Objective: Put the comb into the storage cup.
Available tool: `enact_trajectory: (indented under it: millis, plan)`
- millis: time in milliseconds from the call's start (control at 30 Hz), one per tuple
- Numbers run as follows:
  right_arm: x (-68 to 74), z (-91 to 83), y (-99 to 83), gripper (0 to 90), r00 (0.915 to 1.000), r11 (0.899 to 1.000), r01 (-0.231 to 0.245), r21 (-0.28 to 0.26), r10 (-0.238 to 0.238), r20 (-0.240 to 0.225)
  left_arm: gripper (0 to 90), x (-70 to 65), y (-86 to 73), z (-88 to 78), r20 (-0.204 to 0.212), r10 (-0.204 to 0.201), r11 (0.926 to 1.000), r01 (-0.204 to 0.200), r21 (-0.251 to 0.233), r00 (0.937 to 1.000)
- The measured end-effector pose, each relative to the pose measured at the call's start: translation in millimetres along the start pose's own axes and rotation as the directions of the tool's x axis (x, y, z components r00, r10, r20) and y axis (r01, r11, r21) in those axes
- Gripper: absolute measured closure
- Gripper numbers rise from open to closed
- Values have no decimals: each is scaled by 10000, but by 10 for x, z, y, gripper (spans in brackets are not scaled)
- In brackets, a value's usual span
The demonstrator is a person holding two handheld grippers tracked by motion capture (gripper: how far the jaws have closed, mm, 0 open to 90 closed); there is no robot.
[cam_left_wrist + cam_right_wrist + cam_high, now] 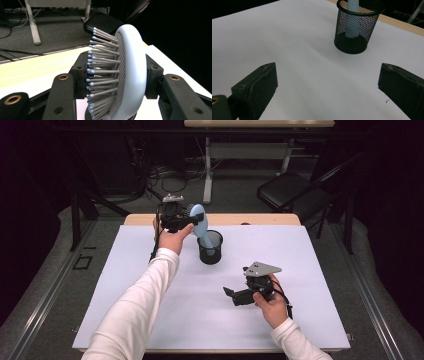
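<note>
In the high view the left gripper (pixel 192 220) is clamped on the head of a pale blue brush (pixel 199 221), just above the rim of the black mesh cup (pixel 210 247), with the handle angling down into the cup; the tilt is the risk here, since a release at this lean could swing the head over and tip the light cup onto the white mat (pixel 150 285); the right gripper (pixel 231 293) rests on the mat well short of the cup, jaws spread and holding nothing, so it gives the cup no support. In the left gripper view the brush (pixel 130 72) sits pinched across its head between the pads, bristles to one side; that curved back looks slippery, and a slackening grip could let it twist or drop askew. In the right gripper view the jaws stand wide apart and empty, the cup (pixel 359 27) beyond them with the handle (pixel 352 17) upright inside; the handle seems to touch the cup's floor, so pushing further down could skid the cup.
</note>
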State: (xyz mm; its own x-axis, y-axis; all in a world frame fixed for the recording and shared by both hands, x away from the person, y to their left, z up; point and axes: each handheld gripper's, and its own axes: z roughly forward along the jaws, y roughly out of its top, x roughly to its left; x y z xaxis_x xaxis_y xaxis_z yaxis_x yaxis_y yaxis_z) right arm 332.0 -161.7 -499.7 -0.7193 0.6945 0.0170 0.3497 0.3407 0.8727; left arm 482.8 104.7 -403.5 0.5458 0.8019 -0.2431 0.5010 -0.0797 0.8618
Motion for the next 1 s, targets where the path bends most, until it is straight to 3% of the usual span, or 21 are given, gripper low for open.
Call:
enact_trajectory:
  millis: [1000]
  plan:
    - [-10,0,-8,28,10000,10000,25,46,-25,8,496,13,-107,131,-400,117,9999,-115,36,9991]
